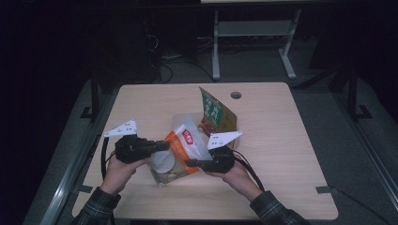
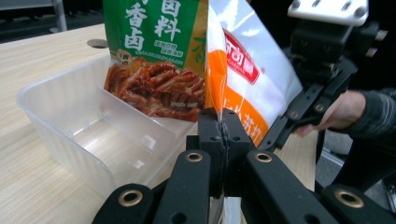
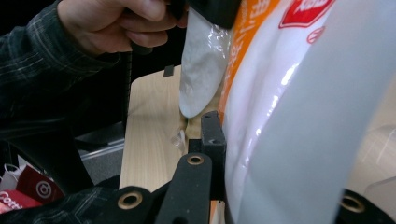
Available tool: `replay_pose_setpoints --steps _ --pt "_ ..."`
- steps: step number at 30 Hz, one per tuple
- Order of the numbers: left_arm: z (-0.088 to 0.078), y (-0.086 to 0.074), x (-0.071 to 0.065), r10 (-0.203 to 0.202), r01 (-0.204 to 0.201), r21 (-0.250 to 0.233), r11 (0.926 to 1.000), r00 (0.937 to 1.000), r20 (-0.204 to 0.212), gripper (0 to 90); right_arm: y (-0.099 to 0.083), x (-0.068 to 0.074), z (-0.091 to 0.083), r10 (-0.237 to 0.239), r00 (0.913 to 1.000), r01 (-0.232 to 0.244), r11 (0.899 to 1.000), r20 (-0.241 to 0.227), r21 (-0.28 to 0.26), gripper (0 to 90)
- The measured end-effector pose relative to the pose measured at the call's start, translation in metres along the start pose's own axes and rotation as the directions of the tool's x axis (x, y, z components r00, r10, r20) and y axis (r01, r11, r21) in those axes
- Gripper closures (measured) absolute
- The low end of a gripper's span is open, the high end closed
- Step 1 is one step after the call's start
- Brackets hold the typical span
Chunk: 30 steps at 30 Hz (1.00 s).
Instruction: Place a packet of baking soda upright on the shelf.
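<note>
Orange-white pouch (image 1: 180, 152) suspended between both grippers, long axis slanting toward clear tray (image 2: 60, 116) behind. Left gripper (image 1: 162, 146) clamped on one edge; right gripper (image 1: 192, 163) clenched on opposite edge.

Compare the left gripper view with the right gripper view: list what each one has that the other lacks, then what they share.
Left gripper view alone: the clear plastic tray with its divider, the green sauce packet standing in it, the table's cable hole, and the right gripper gripping the far edge of the orange-and-white bag.

Right gripper view alone: a plaid sleeve, the hand holding the left gripper, and a red-and-white item below the table edge.

Shared: the orange-and-white bag, pinched by each view's own shut jaws, and the wooden table.
</note>
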<state>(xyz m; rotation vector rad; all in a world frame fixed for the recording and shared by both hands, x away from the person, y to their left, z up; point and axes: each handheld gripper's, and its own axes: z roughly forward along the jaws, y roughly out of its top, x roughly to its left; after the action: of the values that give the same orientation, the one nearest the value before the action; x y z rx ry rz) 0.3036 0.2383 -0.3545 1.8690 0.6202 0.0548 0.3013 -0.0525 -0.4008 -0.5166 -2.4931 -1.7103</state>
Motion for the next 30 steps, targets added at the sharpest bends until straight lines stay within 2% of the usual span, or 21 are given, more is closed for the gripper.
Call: replay_pose_setpoints --steps 3,13,18,23,28,30 --pt "0.002 -0.001 0.000 0.006 -0.006 0.017 0.9998 0.9999 0.010 89.4 0.003 0.003 -0.003 -0.028 0.9996 0.028 1.000 -0.003 0.010 90.0" --pt "0.015 -0.009 -0.004 0.043 -0.042 0.087 0.9953 0.9991 -0.005 89.0 0.011 0.013 -0.008 -0.103 0.9946 0.103 0.994 -0.010 0.035 90.0" --pt "0.016 -0.009 -0.005 0.038 -0.038 0.073 0.9966 0.9993 0.004 88.0 0.013 0.014 -0.012 -0.115 0.9933 0.115 0.992 -0.010 0.044 90.0" --pt "0.014 -0.007 -0.005 0.044 -0.043 0.070 0.9966 0.9990 -0.003 79.1 0.017 0.018 -0.015 -0.154 0.9880 0.154 0.987 0.006 0.055 90.0" --pt "0.017 -0.007 -0.008 0.056 -0.054 0.075 0.9957 0.9982 -0.024 63.7 0.019 0.022 -0.018 -0.182 0.9833 0.181 0.982 0.010 0.056 90.0" --pt "0.017 -0.008 -0.010 0.062 -0.059 0.075 0.9954 0.9973 -0.040 56.1 0.019 0.023 -0.018 -0.203 0.9790 0.201 0.977 0.017 0.073 90.0"
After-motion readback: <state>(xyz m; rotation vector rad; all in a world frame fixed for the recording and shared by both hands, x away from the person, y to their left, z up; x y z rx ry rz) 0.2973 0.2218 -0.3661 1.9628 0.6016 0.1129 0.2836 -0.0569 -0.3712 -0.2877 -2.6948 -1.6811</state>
